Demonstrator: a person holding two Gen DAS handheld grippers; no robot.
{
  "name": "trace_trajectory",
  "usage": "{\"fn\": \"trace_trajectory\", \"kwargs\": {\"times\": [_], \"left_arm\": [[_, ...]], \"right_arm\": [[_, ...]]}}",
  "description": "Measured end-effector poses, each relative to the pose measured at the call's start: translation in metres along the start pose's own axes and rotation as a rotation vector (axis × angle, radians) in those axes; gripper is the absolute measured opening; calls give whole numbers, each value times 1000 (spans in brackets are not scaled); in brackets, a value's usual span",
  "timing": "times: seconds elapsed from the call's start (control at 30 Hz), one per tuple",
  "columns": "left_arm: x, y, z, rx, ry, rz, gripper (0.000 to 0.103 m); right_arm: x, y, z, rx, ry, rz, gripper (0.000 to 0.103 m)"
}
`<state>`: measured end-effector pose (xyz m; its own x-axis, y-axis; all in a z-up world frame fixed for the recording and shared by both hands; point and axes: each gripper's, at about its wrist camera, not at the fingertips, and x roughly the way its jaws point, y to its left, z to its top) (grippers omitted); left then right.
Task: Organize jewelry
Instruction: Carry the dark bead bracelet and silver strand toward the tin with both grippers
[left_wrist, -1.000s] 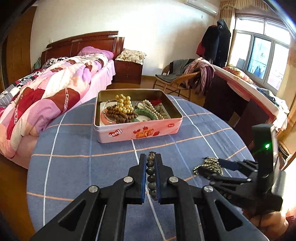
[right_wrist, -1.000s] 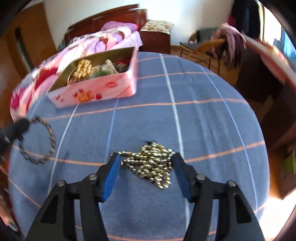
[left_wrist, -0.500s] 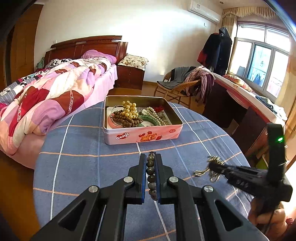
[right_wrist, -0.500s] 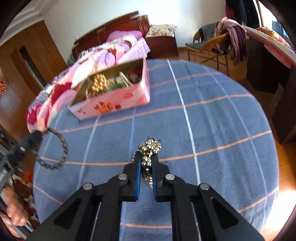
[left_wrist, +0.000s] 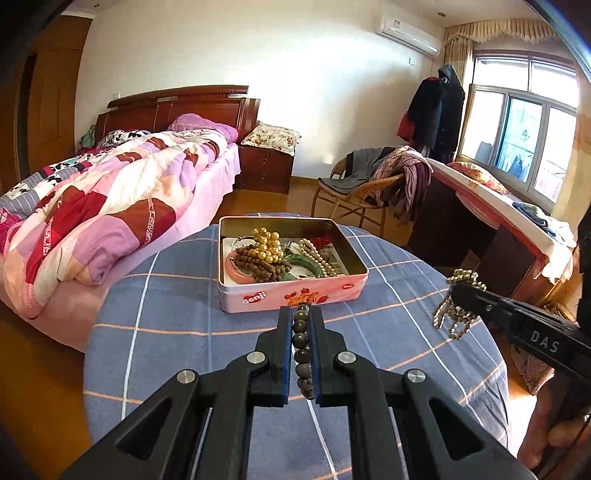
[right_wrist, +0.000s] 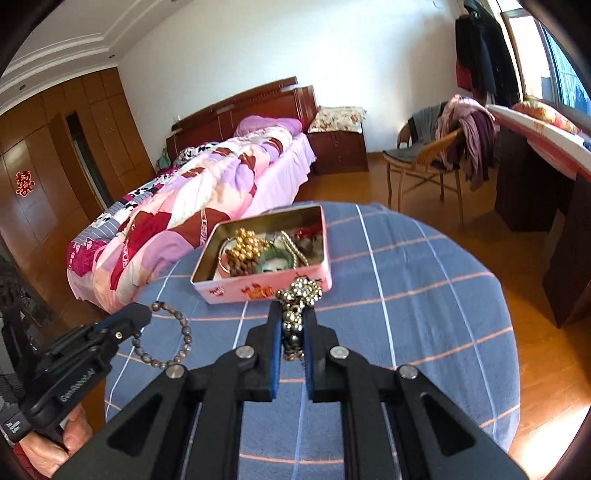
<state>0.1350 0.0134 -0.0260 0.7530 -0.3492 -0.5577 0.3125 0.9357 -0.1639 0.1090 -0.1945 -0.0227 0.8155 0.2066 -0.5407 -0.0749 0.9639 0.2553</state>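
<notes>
Left wrist view: the left gripper (left_wrist: 300, 314) is clamped on a dark bead bracelet (left_wrist: 302, 350) above the table (left_wrist: 177, 314), with the tin (left_wrist: 288, 291) just ahead. Right wrist view: the right gripper (right_wrist: 292, 314) grips a gold bead necklace (right_wrist: 297, 295) bunched at its tips, tin (right_wrist: 258, 288) ahead-left

so that's two grippers (left_wrist: 300, 314) (right_wrist: 291, 314), one tin (left_wrist: 288, 291), one bead bracelet (right_wrist: 173, 339), one gold chain (right_wrist: 297, 295), one table (left_wrist: 177, 295).

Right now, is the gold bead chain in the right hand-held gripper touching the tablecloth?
Apart. The left wrist view shows the gold bead chain dangling from the right hand-held gripper, raised off the tablecloth.
</notes>
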Motion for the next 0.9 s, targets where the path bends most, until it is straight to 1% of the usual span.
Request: {"fn": "trace_trajectory", "kwargs": {"times": [0.13,0.47,0.83,0.9], "left_arm": [[0,1,3,5,-3,9,7],[5,1,14,1,-11,-2,7],[8,3,27,-11,-38,-34,7],[11,5,30,-24,-42,-53,7]], "right_arm": [[0,2,4,5,-14,1,13],[-5,7,20,4,-62,7,13],[1,10,30,-7,-82,2,13],[4,10,33,-6,-84,6,13]]}}
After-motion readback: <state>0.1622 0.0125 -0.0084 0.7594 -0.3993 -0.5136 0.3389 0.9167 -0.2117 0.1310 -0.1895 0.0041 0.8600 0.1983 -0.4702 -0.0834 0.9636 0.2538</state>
